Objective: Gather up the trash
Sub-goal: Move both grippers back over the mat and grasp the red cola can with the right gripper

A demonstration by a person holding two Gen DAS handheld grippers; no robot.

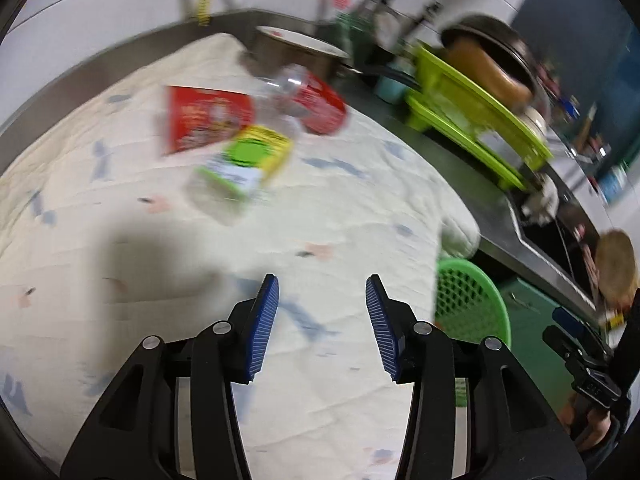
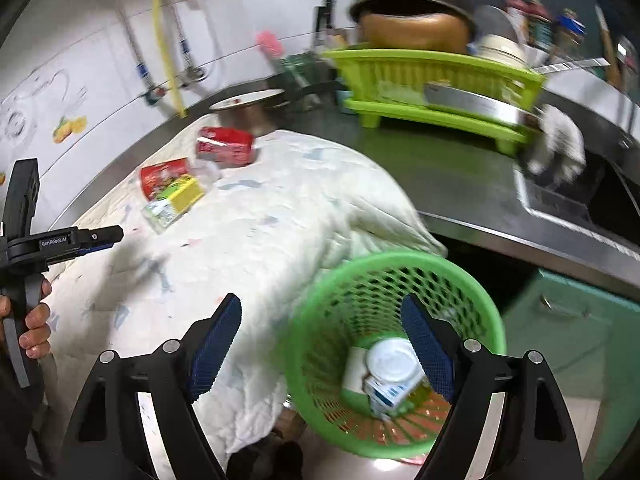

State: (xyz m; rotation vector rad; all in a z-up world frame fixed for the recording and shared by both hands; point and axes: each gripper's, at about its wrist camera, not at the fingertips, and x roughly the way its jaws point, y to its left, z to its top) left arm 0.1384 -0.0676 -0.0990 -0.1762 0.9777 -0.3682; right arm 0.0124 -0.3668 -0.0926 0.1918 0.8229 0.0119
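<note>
Both grippers, left (image 1: 322,288) and right (image 2: 322,308), gaped empty. Red wrapper (image 1: 206,118), yellow-green carton (image 1: 240,166) and clear plastic bottle (image 1: 298,94) lay clustered on the quilted cloth (image 1: 352,200); best to approach low, then carry to the green mesh basket (image 2: 360,272).

The trash on the bench forms one cluster on the white patterned cloth (image 2: 280,208). A red snack packet (image 1: 204,118) lies flat, with a yellow-and-green carton (image 1: 244,168) on its side just beside it. A clear plastic bottle (image 1: 284,92) lies tilted against a red can (image 2: 224,146), also on its side, at the far end of the cluster. A green mesh basket (image 2: 400,268) stands below the bench edge, near the hanging cloth. It already contains a white round-lidded container (image 2: 390,358) and a small blue-and-white carton (image 2: 386,394).
</note>
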